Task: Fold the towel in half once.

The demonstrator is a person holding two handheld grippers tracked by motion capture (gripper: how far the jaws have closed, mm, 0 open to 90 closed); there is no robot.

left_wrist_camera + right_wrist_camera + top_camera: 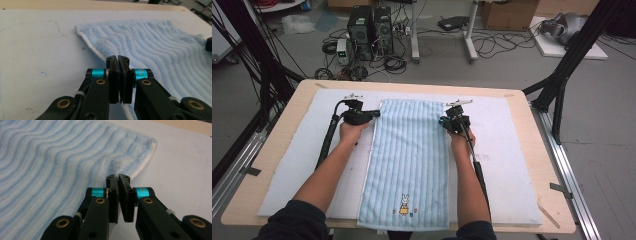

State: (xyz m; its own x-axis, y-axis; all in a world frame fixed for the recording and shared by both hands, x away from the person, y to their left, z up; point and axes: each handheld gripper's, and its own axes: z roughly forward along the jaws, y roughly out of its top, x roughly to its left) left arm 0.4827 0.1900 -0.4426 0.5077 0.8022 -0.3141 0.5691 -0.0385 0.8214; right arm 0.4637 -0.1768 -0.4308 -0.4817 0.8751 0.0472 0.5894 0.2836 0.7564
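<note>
The light blue striped towel lies flat and lengthwise on the white mat, centre of the high view, wholly unfolded. The left gripper sits at its left edge near the far corner, and the right gripper at its right edge. Each has its jaws pressed together, apparently pinching the hem. Judged: edges seized, with lifting and folding outstanding. The gripper views show the closed jaws, and the high view shows the rabbit motif.

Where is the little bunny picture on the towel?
In the high view, the bunny picture sits near the end of the blue striped towel closest to the person, between the two forearms and far from both grippers at the towel's far end.
</note>
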